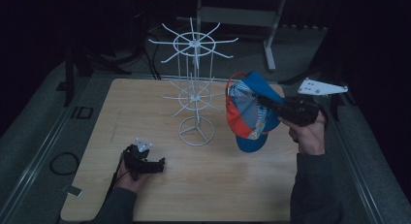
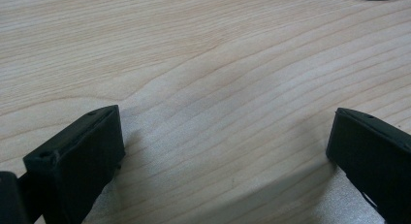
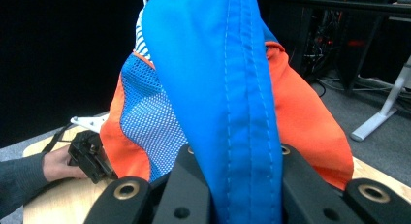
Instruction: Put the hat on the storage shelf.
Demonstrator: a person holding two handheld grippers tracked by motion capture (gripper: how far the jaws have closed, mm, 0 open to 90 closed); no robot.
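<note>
Holding the cap [image 1: 247, 112] in the air, the right gripper [image 1: 265, 104] has its jaws clamped on the blue fabric, which the right gripper view shows squeezed between them [image 3: 228, 136]. The cap hangs above the table [image 1: 218, 185], just to the right of the white wire rack [image 1: 195, 83] and near its lower ring of arms, but not yet on any of them. I judge the step in hand as carrying the cap to the rack for hanging. The next move asks to bring the cap's opening over one free arm, then release. The left gripper [image 1: 157, 164] rests low on the table with its jaws wide apart, holding nothing.
</note>
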